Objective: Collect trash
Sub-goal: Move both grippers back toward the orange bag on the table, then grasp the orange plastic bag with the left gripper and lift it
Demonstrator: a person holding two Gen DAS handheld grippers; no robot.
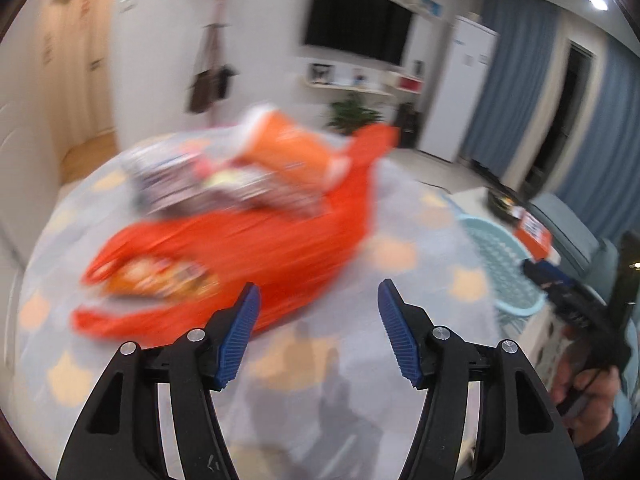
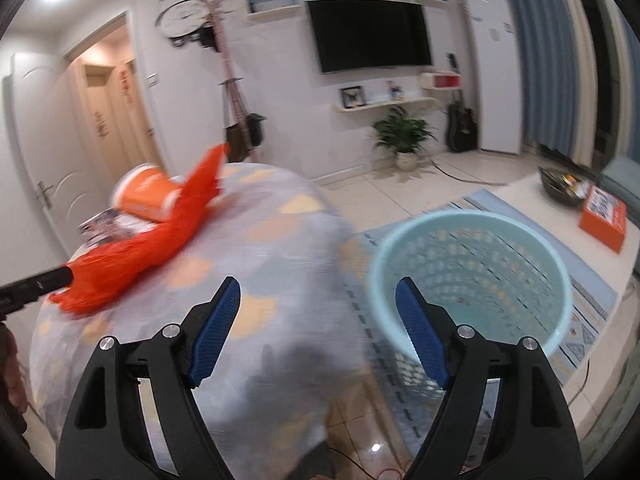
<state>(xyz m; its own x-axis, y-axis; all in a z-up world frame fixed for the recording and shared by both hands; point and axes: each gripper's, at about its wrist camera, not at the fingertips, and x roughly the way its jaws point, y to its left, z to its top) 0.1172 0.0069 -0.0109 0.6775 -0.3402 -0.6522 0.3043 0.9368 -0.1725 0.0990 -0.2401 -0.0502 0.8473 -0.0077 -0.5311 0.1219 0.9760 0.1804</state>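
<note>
Each gripper is a black plastic frame with two angled arms. The left gripper point(image 1: 319, 332) and right gripper point(image 2: 318, 330) look alike: ribbed blue pads point(image 1: 240, 336) line the inner faces of the fingers, and round silver screws point(image 1: 196, 335) sit at the joints, two on each side. The arms have triangular cut-outs. A hand point(image 1: 588, 388) at the left view's right edge shows a dark sleeve cuff below it.
</note>
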